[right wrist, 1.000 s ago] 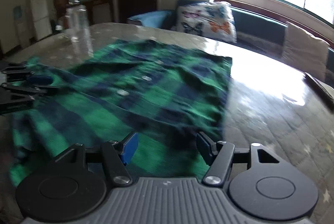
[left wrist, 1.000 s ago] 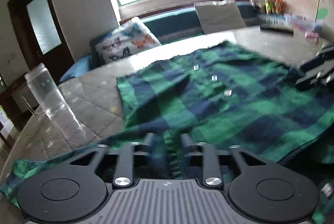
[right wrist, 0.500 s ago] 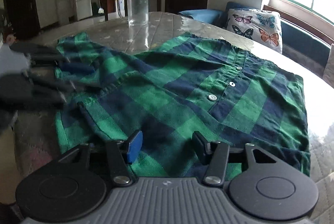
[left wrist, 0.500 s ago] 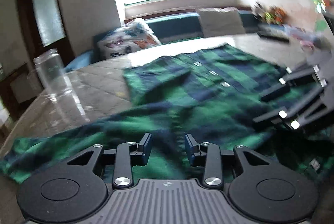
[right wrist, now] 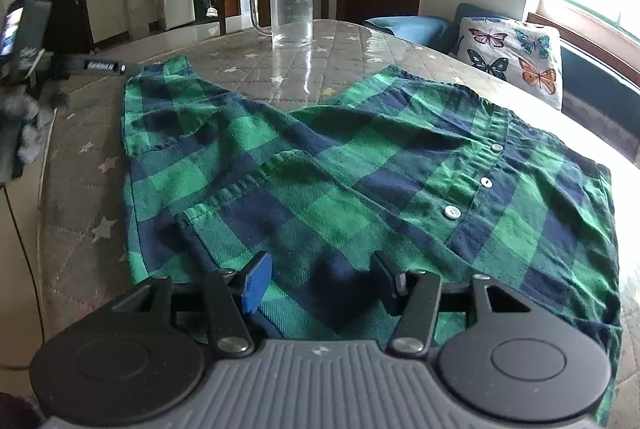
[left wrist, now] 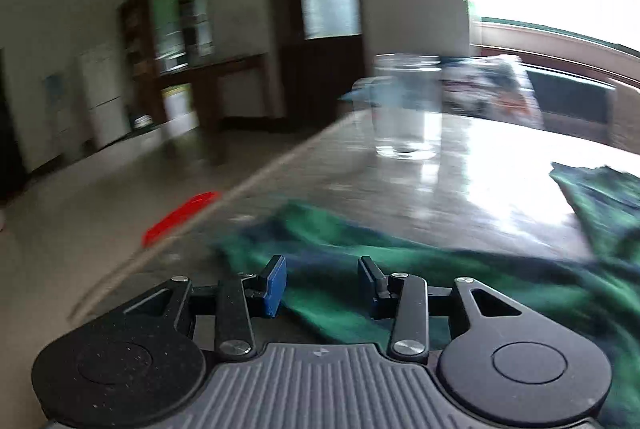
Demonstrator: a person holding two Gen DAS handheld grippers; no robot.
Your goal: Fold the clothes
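Note:
A green and navy plaid shirt [right wrist: 360, 181] lies spread on the quilted table, button placket toward the right and a sleeve stretched to the left. My right gripper [right wrist: 318, 279] is open and empty, low over the shirt's near edge. My left gripper [left wrist: 322, 283] is open and empty, just over the sleeve end [left wrist: 340, 249] near the table's left edge; this view is blurred. The left gripper's body also shows at the far left of the right wrist view [right wrist: 24, 77].
A clear glass mug [right wrist: 291, 9] stands on the table [right wrist: 80, 189] beyond the shirt; it also shows in the left wrist view [left wrist: 406, 105]. A butterfly cushion [right wrist: 512, 57] lies on the bench at the right. The table edge [left wrist: 180, 229] runs close at the left.
My left gripper opened, let go of the shirt, and swung left toward the sleeve end and table edge. My right gripper stayed open and pulled back along the shirt's near edge.

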